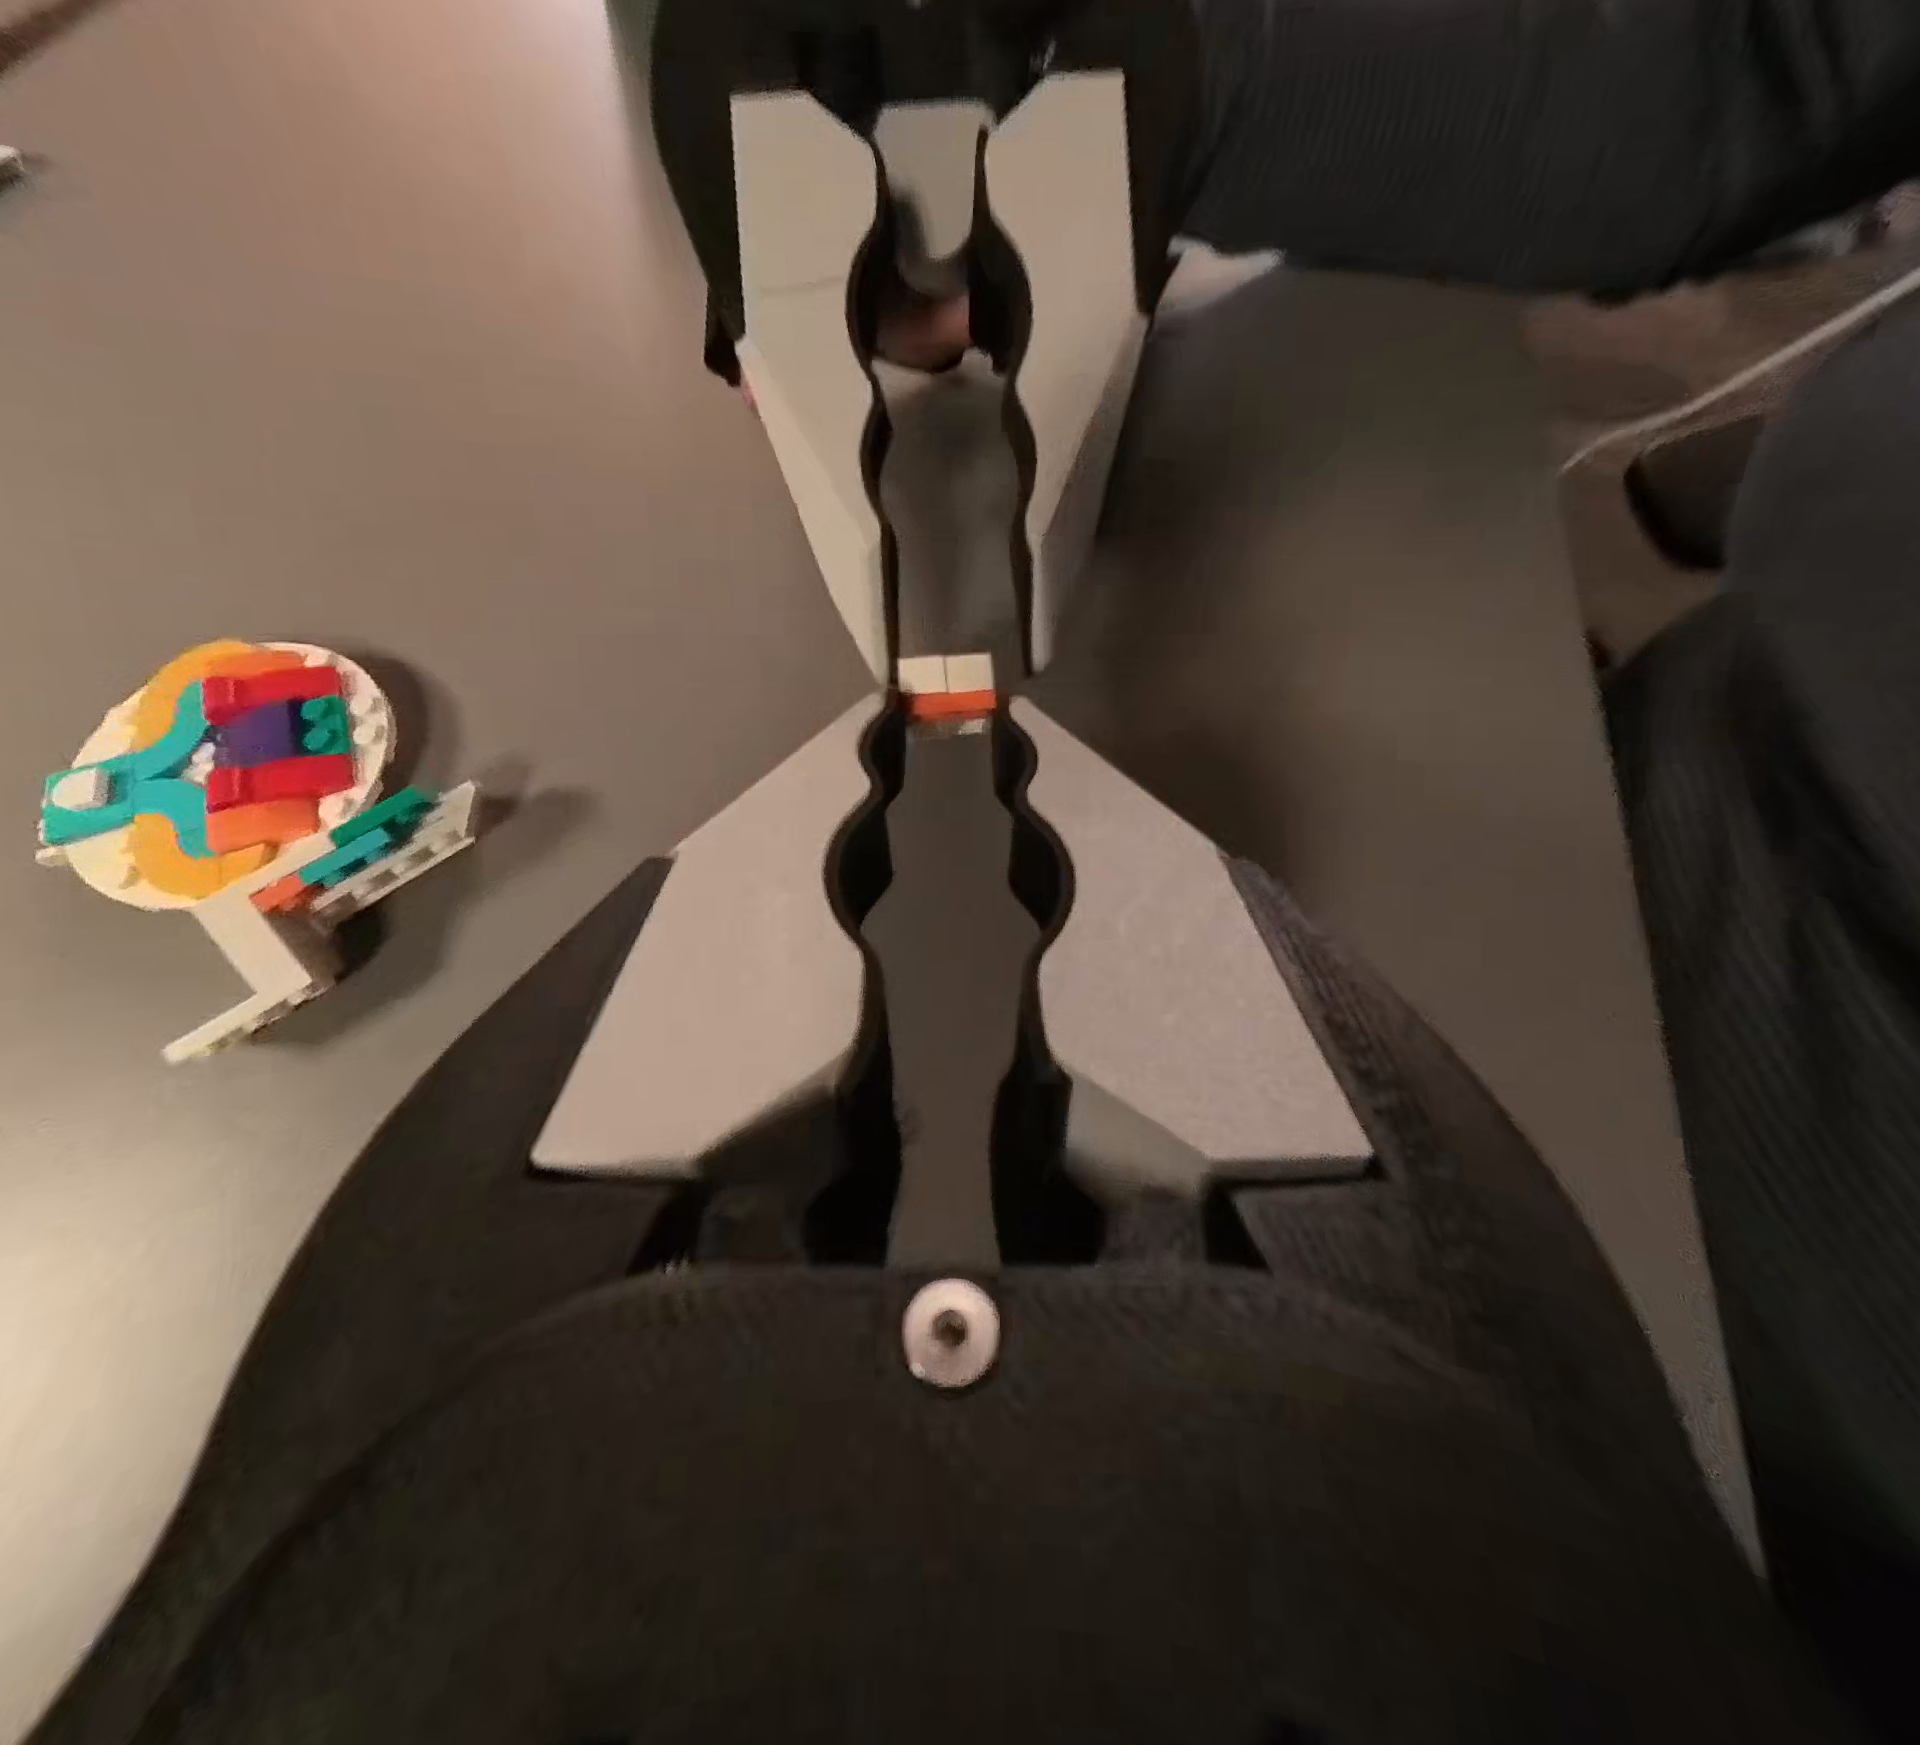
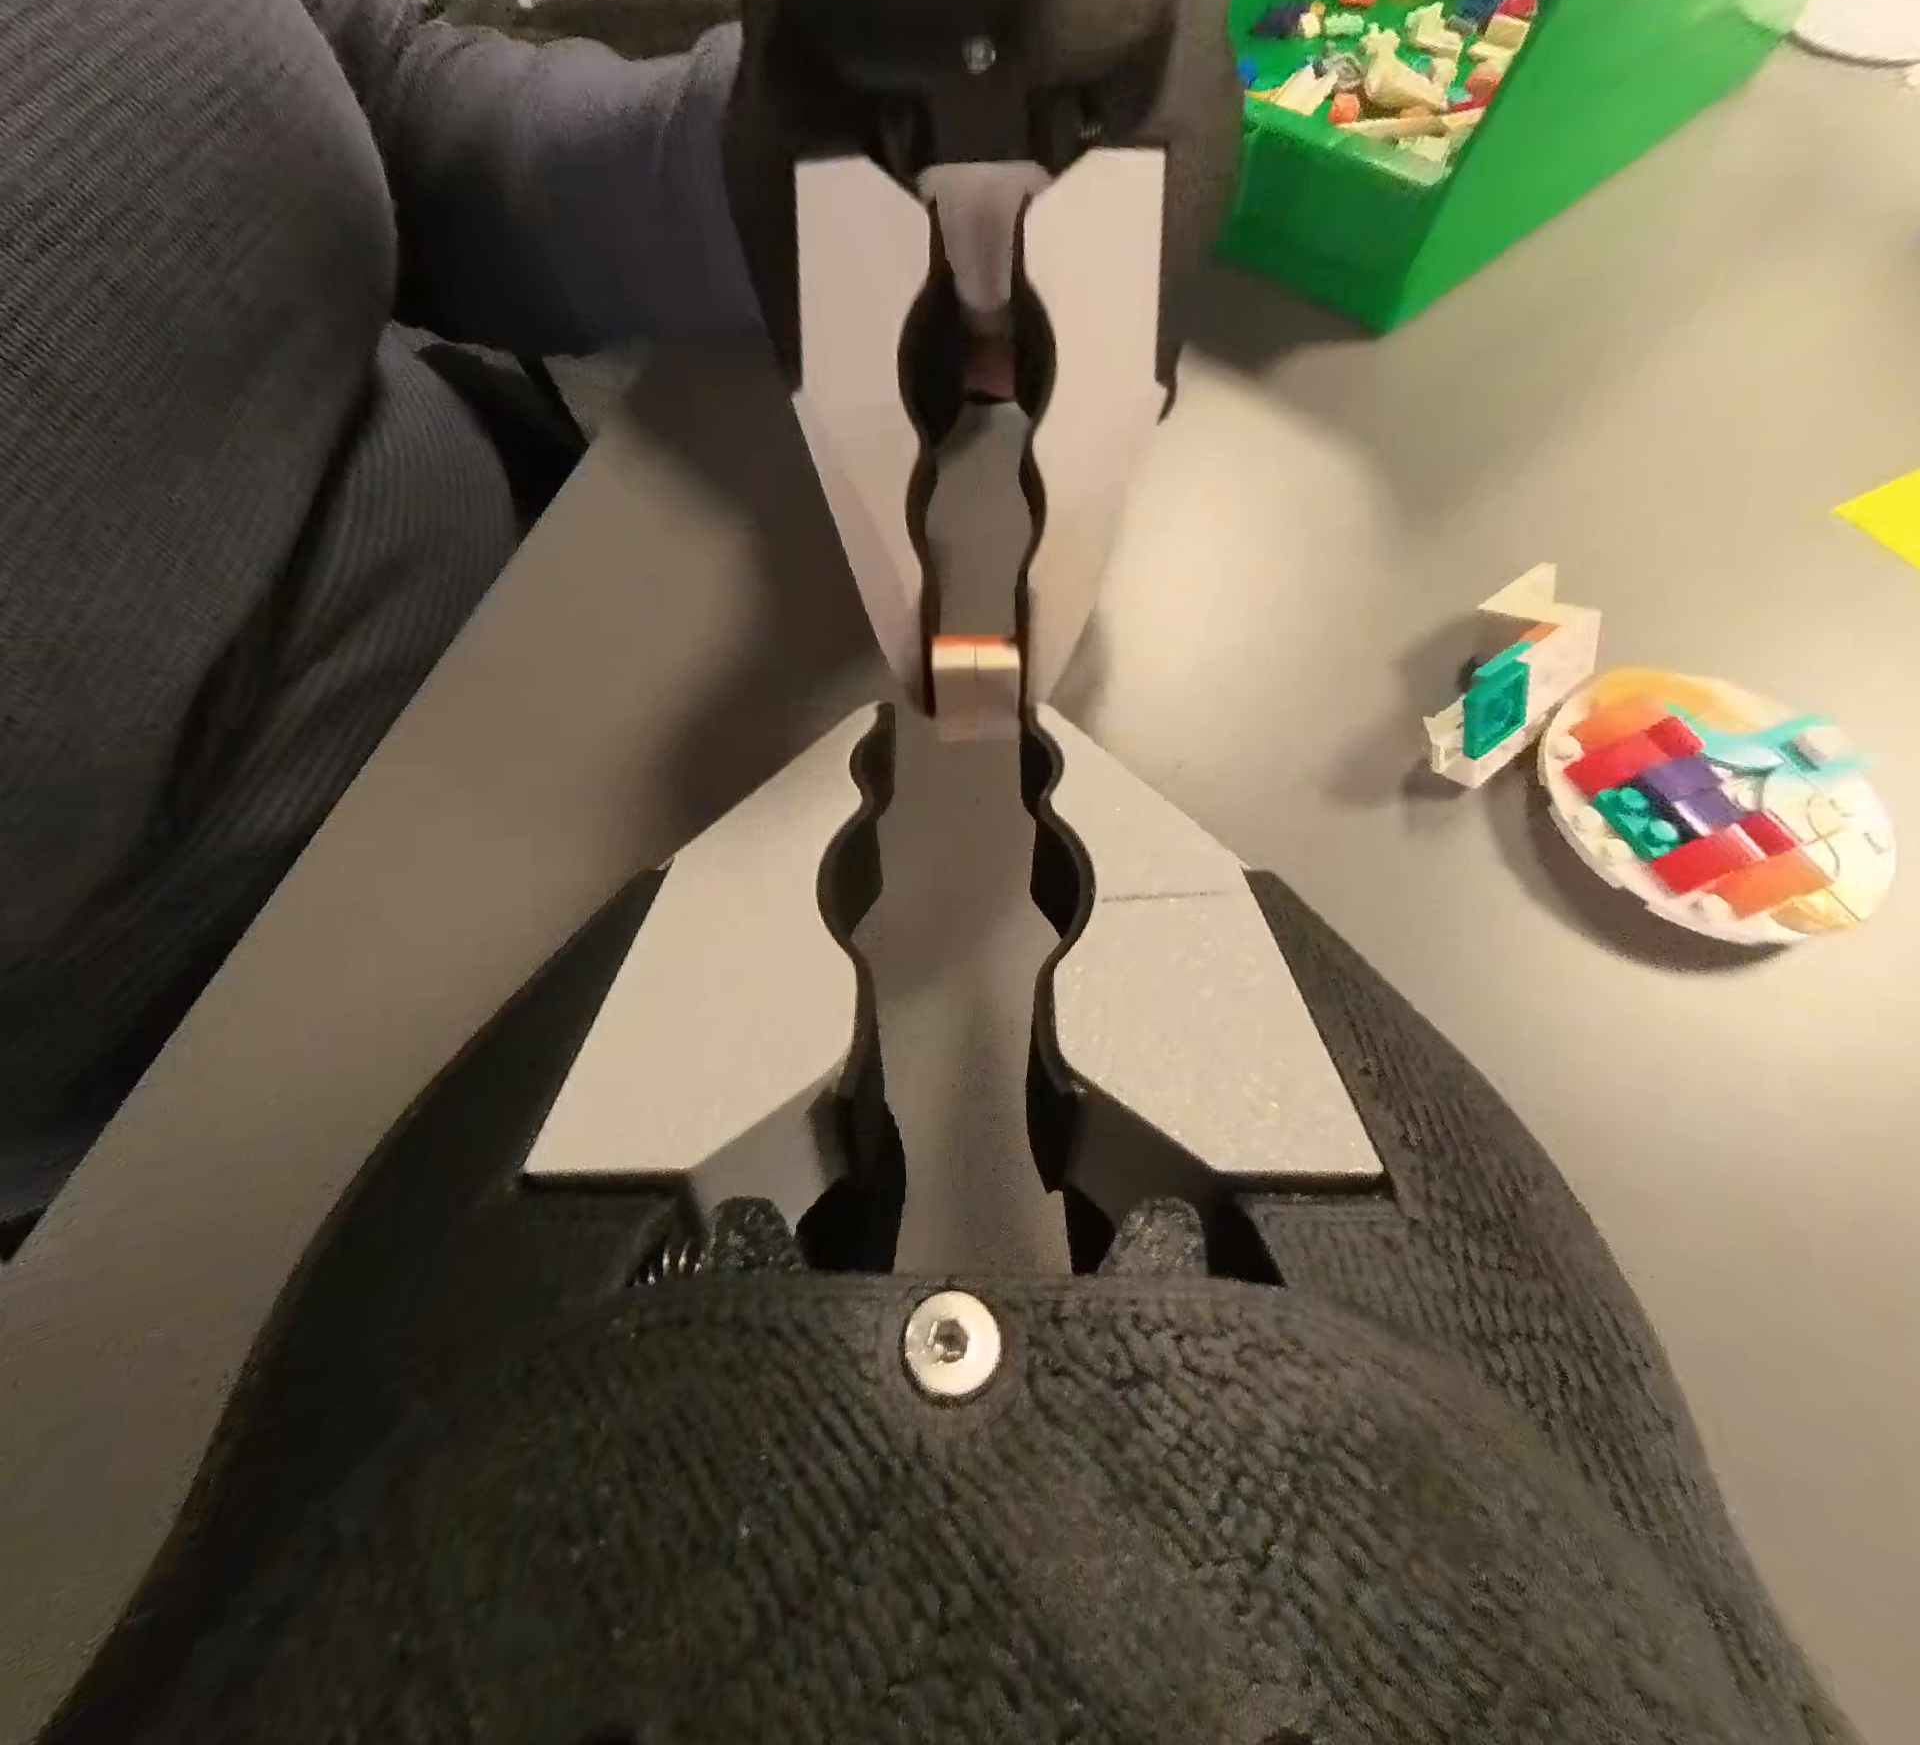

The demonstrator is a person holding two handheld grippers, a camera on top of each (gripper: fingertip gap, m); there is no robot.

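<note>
left gripper (image 1: 948,721): narrow, pinching small brick stack (image 1: 948,694) (white over orange)
right gripper (image 2: 956,721): narrow, tips meeting same stack
brick model (image 1: 223,791): 9 o'clock, on table (image 1: 312,345)

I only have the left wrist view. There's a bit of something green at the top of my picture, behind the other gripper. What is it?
Observer: A green bin, open on the side facing the right wrist camera, with loose bricks of mixed colours piled inside.
Operator: Anything else on the table that I miss?
Observer: The corner of a yellow sheet, at the picture's right edge, past the round brick model.
Operator: How does the little stack between the tips look from there?
Observer: The small brick stack shows a pale face with a thin orange edge. It sits between the left gripper tips, and the right gripper closes on its near end.
</note>
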